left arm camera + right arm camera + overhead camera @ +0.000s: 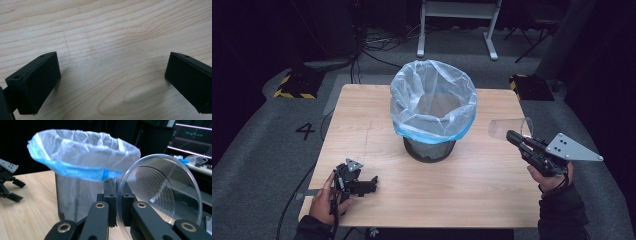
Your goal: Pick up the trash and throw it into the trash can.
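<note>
Cup right of bin, above table edge.

I see a light wooden table standing on grey carpet. A black mesh bin, lined with a clear blue-edged bag, stands near its middle; my left gripper rests near the front-left corner.

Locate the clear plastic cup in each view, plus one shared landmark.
High view: clear plastic cup at right, lying sideways, pinched at the rim by the right gripper, beside the bin.
Left gripper view: bare wooden table between open jaws.
Right gripper view: cup at right, mouth toward camera.
Landmark: mesh bin with blue-edged liner, at centre in the high view, left of centre in the right gripper view.
</note>
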Motion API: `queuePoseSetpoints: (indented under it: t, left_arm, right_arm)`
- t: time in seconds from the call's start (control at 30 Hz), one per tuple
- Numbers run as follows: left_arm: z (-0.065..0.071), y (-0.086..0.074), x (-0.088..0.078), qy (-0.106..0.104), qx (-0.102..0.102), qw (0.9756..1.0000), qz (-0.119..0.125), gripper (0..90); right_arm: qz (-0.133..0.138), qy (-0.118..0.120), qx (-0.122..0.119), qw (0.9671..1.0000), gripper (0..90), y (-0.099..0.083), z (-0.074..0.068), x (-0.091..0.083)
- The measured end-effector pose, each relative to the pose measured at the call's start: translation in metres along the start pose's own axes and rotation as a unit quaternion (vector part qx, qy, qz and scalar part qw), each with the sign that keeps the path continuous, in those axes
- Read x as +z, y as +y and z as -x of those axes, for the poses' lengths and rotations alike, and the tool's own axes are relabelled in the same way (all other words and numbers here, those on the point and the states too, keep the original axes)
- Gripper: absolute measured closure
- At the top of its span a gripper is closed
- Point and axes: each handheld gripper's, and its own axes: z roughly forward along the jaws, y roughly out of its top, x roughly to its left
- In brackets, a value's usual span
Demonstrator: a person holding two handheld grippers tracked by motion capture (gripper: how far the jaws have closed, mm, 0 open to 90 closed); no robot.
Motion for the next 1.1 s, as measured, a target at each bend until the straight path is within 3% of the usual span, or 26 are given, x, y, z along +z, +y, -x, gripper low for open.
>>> queuePoseSetpoints:
  t: [0.67, 0.9, 1.1]
  left_arm:
    - [0.0, 0.0, 0.0, 0.0, 0.0, 1.0, 0.0, 0.2]
    - [0.0, 0.0, 0.0, 0.0, 0.0, 1.0, 0.0, 0.2]
    - [0.0, 0.0, 0.0, 0.0, 0.0, 1.0, 0.0, 0.2]
  right_arm:
    - [0.049, 0.001, -0.044, 0.9978, 87.4, 0.053, -0.012, 0.025]
    - [0.07, -0.001, -0.042, 0.9966, 87.3, 0.063, -0.014, 0.031]
    - [0.091, 0.012, -0.036, 0.9951, 87.4, 0.072, -0.019, 0.046]
